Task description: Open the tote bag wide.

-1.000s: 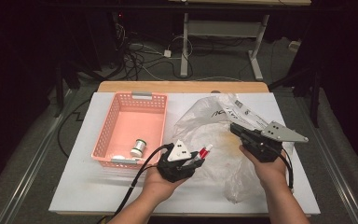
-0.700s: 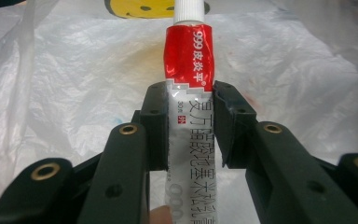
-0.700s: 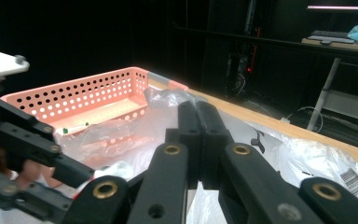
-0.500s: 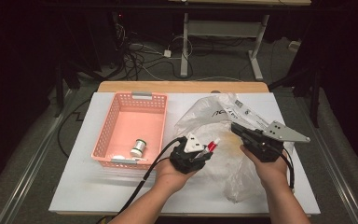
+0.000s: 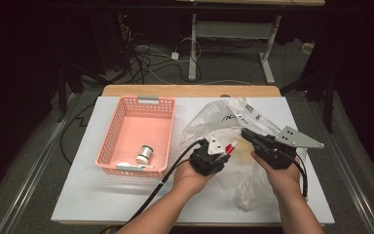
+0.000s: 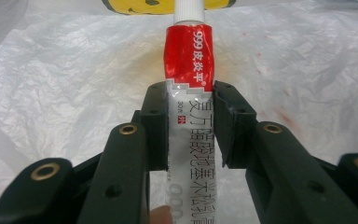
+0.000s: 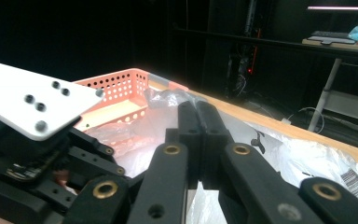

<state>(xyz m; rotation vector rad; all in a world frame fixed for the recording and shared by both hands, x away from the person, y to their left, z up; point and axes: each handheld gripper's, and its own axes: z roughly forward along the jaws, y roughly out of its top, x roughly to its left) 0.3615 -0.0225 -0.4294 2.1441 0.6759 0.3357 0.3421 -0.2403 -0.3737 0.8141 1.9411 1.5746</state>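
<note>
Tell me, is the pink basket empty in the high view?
No, the pink basket has a small metal spool lying on its floor near the front wall.

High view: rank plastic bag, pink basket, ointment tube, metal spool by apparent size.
1. Plastic bag and pink basket: look alike in spread, not ranked.
2. Metal spool and ointment tube: too close, since the left gripper hides most of the tube.

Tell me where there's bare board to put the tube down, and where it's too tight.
Free: the white board in front of the pink basket, left of the left gripper holding the tube; also the basket floor behind the small spool. Crowded: the right half, where the plastic bag spreads under both hands and the right gripper.
</note>
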